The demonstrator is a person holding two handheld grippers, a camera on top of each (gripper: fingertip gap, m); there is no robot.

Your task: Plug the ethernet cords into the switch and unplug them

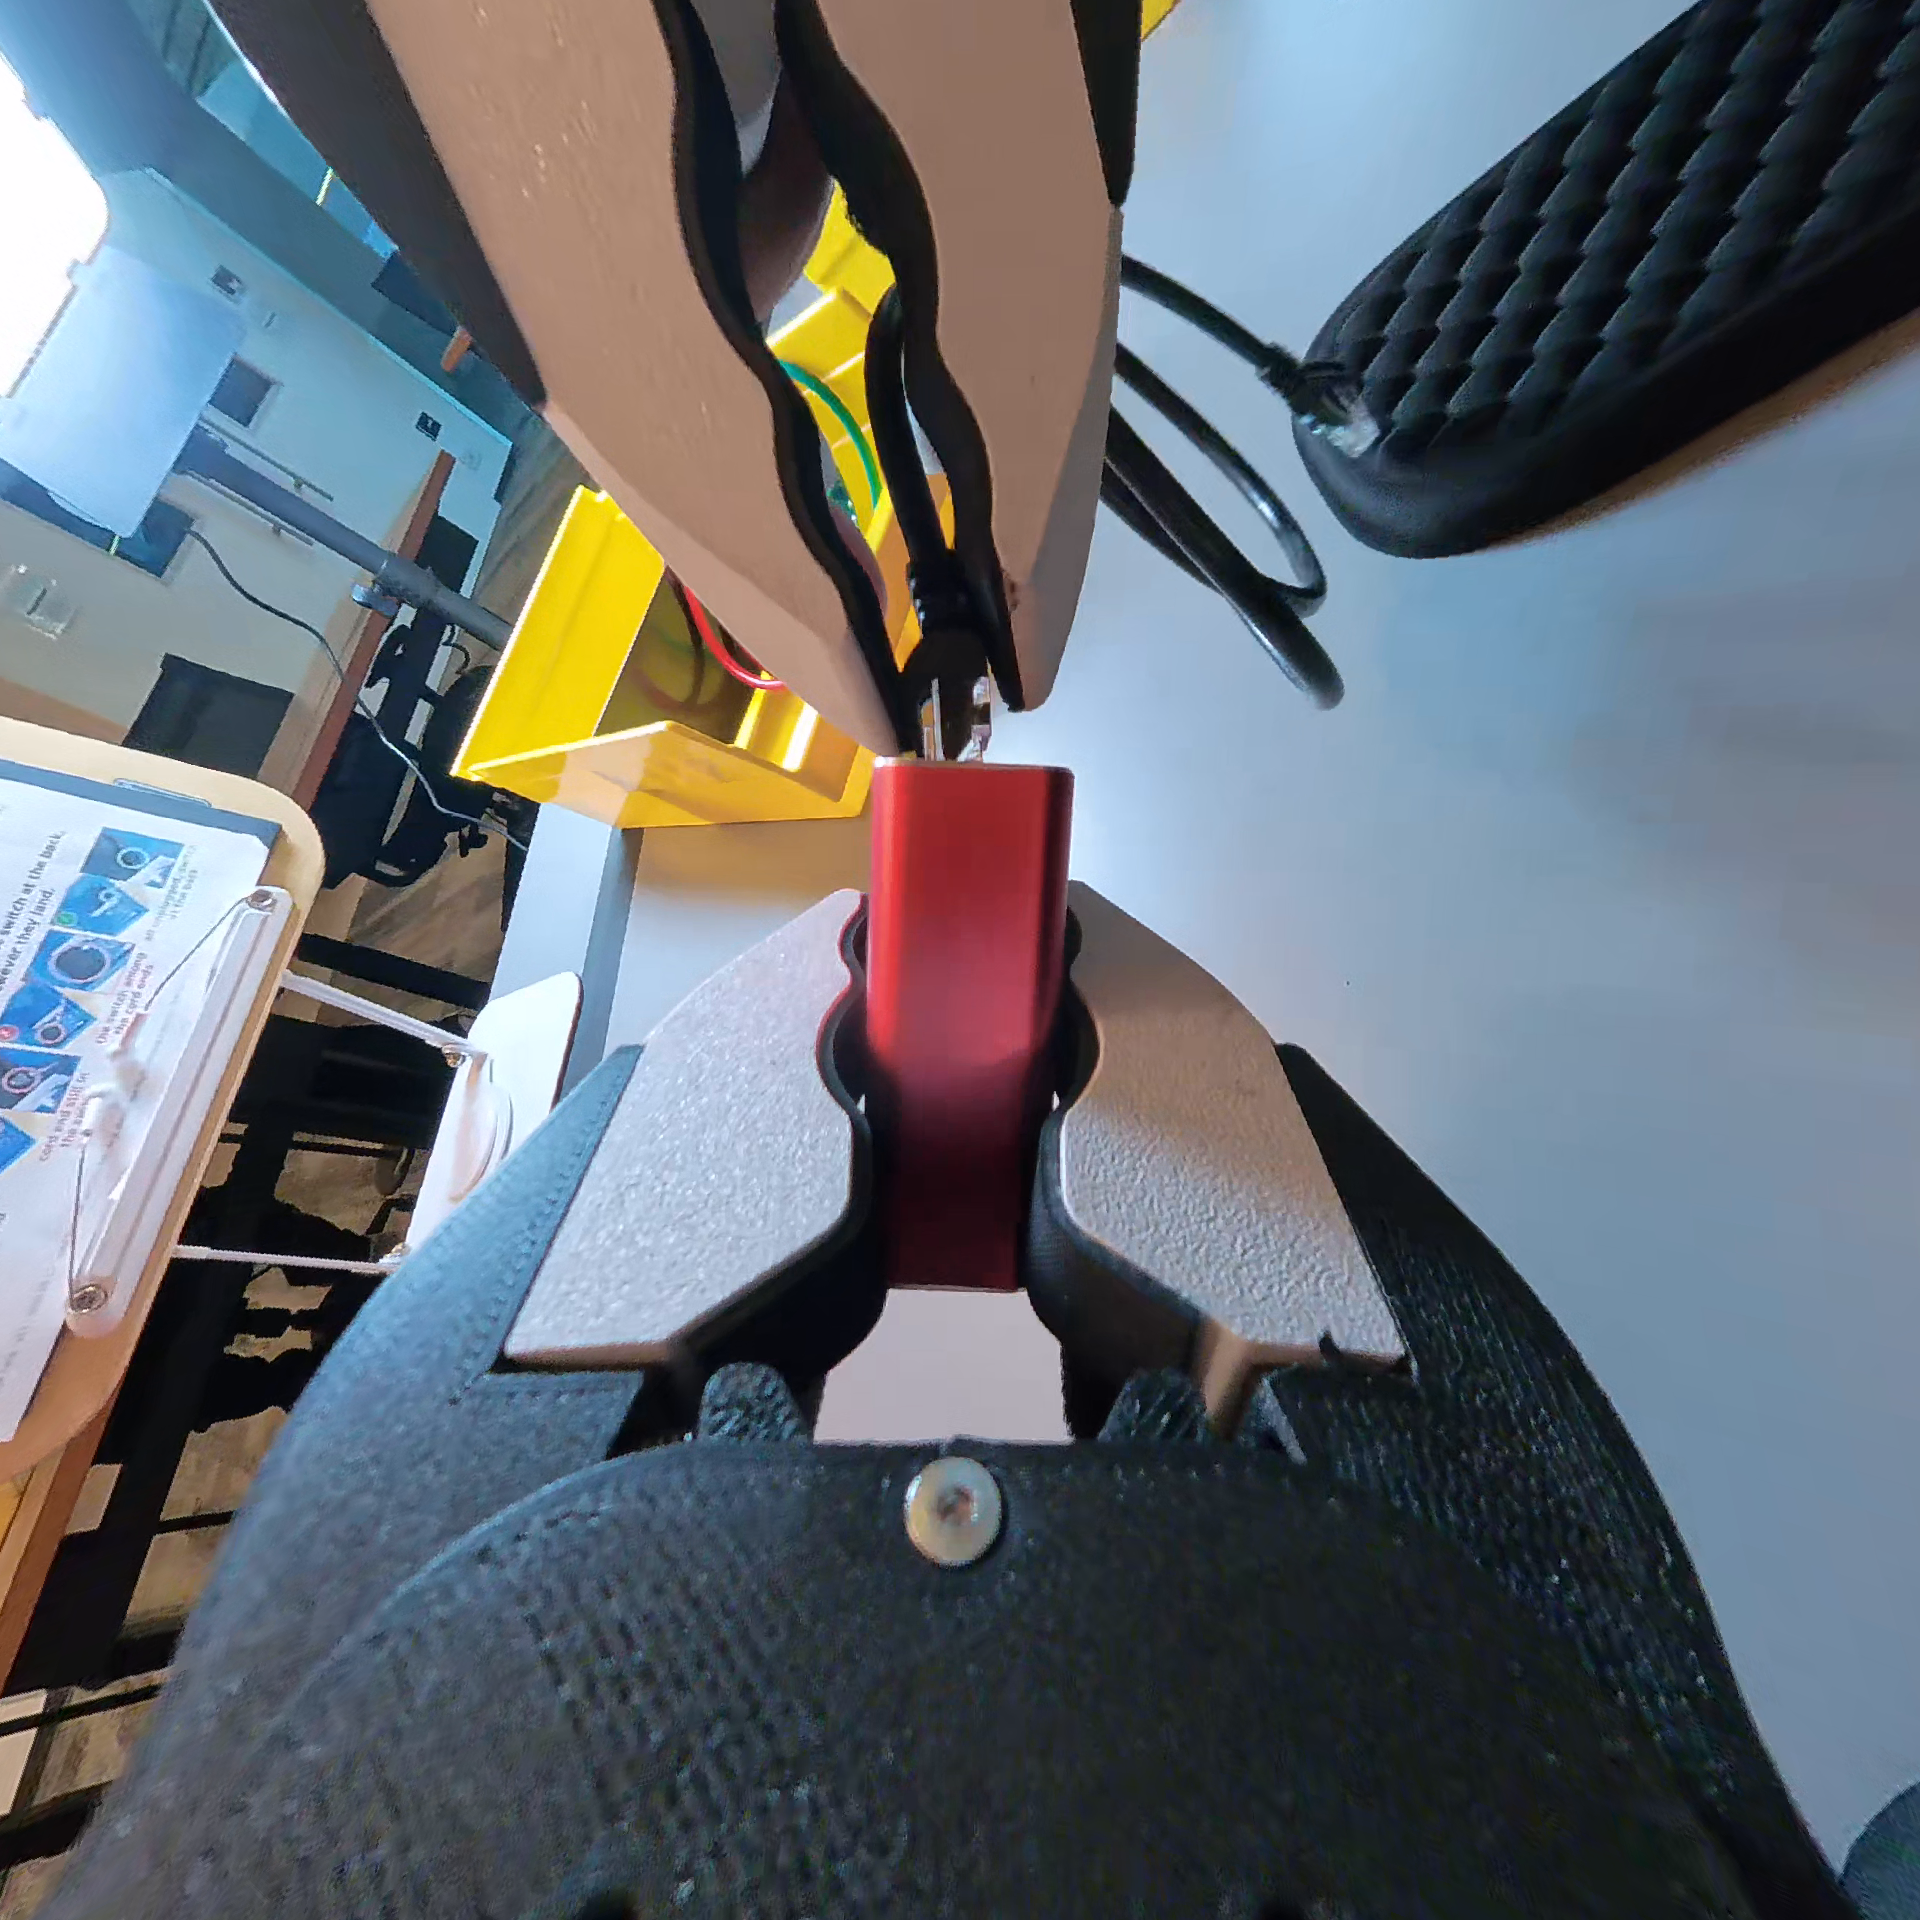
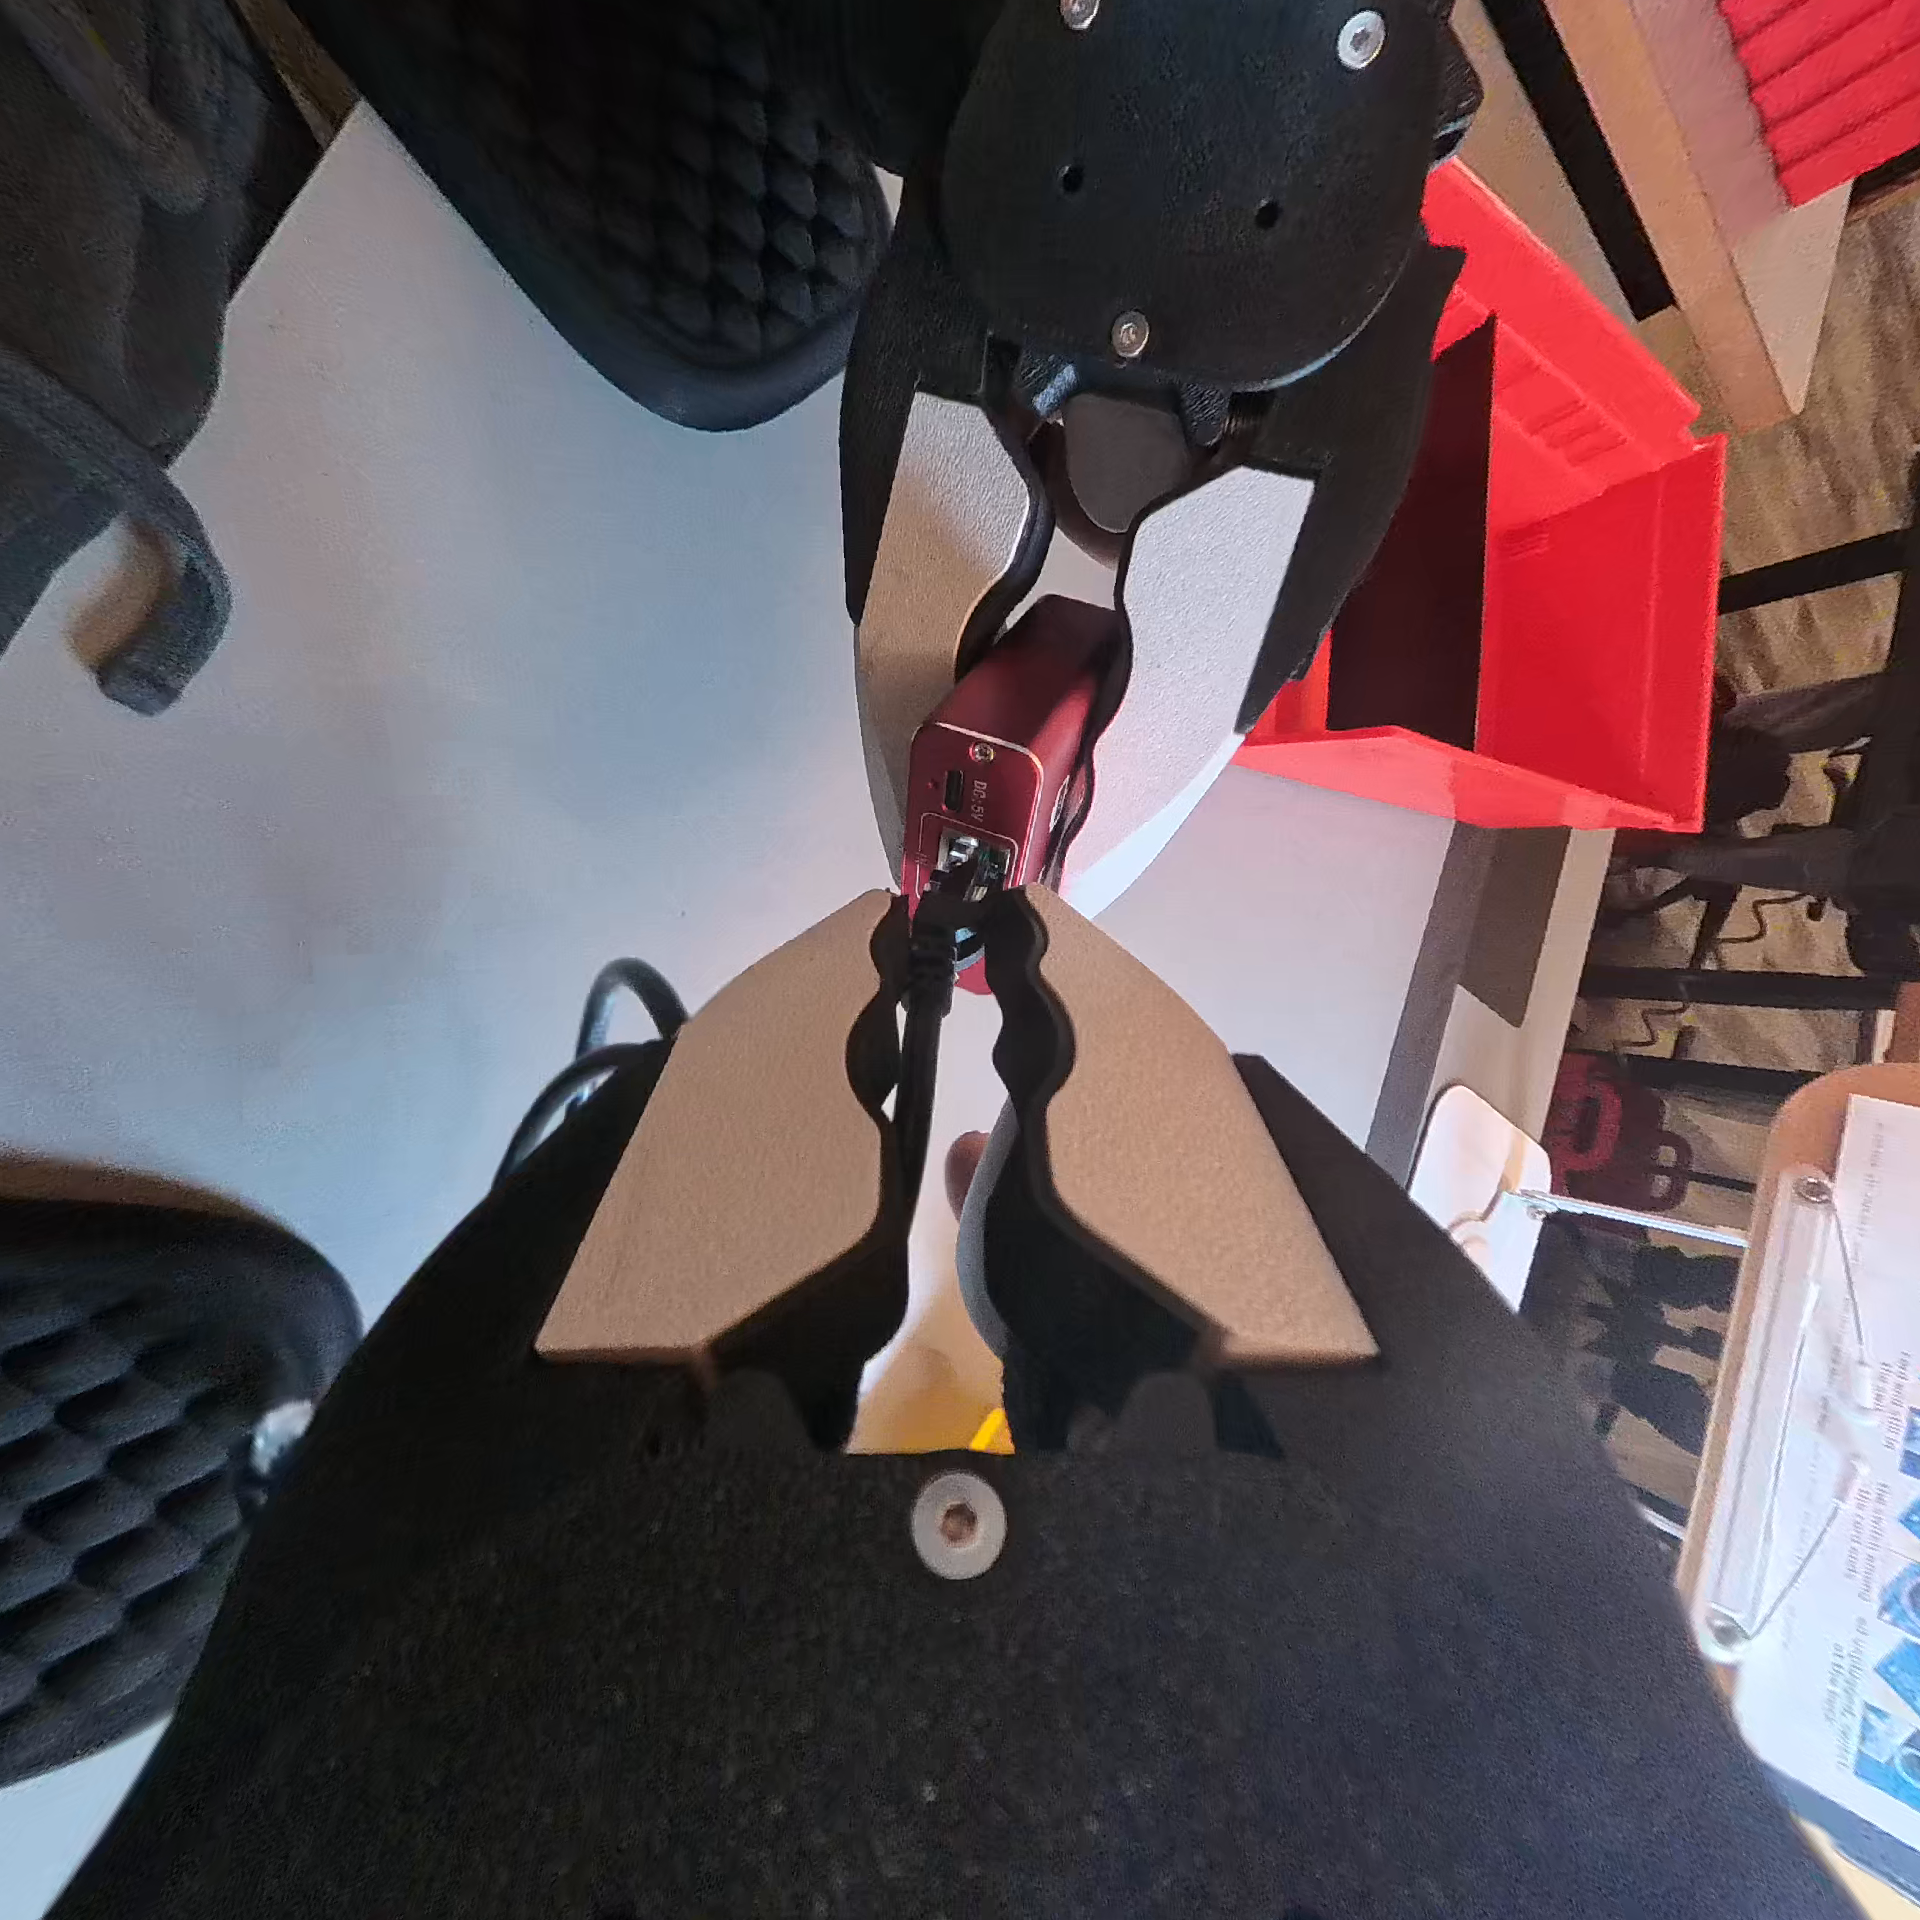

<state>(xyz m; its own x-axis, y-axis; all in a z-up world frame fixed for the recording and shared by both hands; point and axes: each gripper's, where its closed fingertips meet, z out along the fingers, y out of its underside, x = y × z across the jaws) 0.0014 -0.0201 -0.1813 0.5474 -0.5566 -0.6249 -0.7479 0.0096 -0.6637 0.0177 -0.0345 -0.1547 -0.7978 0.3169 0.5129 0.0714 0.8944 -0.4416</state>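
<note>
**Two tools meet at the red switch**

The left tool (image 1: 961, 940) is clamped on the switch (image 1: 966, 997), a smooth red metal block with rounded edges, held above the pale bench (image 1: 1558, 935). The right tool (image 2: 951, 914) is pinched shut on the black ethernet cord (image 2: 920, 1049) just behind its plug, and the plug sits at the switch's end face.

Only the right wrist view shows that end face (image 2: 971, 821): a small slot port near the top and, below it, the socket where the plug's clear tip meets the metal. How deep the plug sits I cannot tell. The left wrist view shows the switch's plain long side instead, plus a second loose black cord (image 1: 1247, 499) looped on the bench at the right, its clear plug lying against a black quilted pad (image 1: 1621, 270).

The fingers (image 1: 727, 1122) are grainy grey plates with wavy black rubber edges, on coarse black printed bodies. A glossy yellow bin (image 1: 592, 665) stands behind in the left wrist view; a red bin (image 2: 1590, 623) shows in the right.
</note>
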